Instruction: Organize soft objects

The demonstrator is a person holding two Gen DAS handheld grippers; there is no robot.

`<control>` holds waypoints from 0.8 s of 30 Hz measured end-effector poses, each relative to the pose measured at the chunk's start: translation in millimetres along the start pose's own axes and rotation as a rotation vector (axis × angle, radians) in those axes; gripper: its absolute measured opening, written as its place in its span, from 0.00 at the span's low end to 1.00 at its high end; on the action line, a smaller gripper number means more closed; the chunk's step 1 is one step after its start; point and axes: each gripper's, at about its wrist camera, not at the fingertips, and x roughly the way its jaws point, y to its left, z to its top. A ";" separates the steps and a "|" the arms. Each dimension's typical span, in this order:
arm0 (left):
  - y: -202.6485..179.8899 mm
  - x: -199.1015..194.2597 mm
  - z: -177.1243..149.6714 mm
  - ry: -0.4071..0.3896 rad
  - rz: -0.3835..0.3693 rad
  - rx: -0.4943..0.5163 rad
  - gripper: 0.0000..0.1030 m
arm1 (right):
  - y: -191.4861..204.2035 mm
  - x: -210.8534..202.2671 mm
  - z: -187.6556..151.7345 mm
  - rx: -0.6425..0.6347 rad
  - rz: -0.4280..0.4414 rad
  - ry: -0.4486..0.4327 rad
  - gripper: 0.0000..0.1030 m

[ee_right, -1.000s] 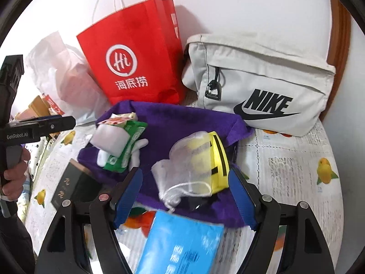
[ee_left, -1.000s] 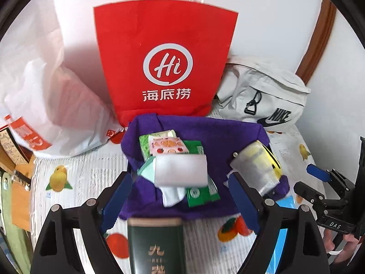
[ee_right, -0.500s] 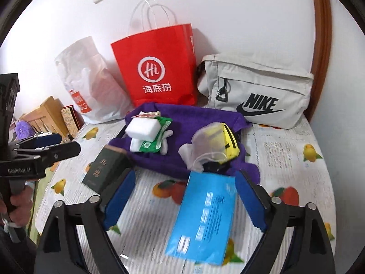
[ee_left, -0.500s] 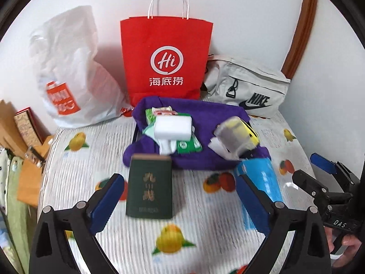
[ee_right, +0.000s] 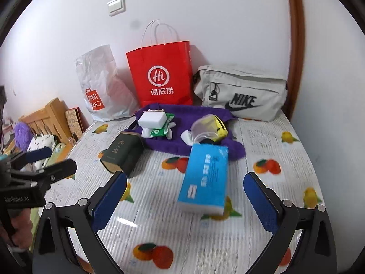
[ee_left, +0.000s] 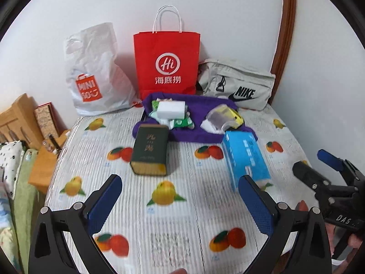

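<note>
blue tissue pack [ee_right: 205, 178] – flat on tablecloth | purple cloth [ee_right: 196, 114] – behind, holding small packets [ee_right: 155, 121]

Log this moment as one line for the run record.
left gripper: opening, empty | right gripper: opening, empty | green box, blue pack: on table, in front of purple cloth
</note>
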 end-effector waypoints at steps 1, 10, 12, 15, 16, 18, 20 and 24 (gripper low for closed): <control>-2.4 -4.6 -5.0 -0.002 0.002 0.002 1.00 | -0.7 -3.8 -4.0 0.006 -0.003 -0.001 0.98; -10.9 -51.9 -48.5 -0.062 0.035 0.016 1.00 | 0.5 -48.7 -44.5 0.014 0.009 -0.031 0.98; -9.0 -61.6 -54.6 -0.079 0.034 0.001 1.00 | 4.6 -58.7 -50.3 -0.001 0.017 -0.043 0.98; -9.3 -72.2 -61.7 -0.098 0.036 0.000 1.00 | 8.7 -69.8 -56.3 -0.016 0.012 -0.063 0.98; -9.5 -75.0 -63.5 -0.103 0.044 0.004 1.00 | 8.6 -72.0 -58.1 -0.015 0.012 -0.065 0.98; -8.8 -79.7 -66.1 -0.115 0.060 -0.002 1.00 | 8.3 -76.4 -61.4 -0.010 0.016 -0.063 0.98; -7.3 -82.2 -67.4 -0.120 0.062 -0.009 1.00 | 8.5 -79.7 -63.2 -0.005 0.017 -0.066 0.98; -5.1 -82.4 -68.3 -0.120 0.066 -0.017 1.00 | 9.9 -82.4 -63.9 -0.013 0.005 -0.071 0.98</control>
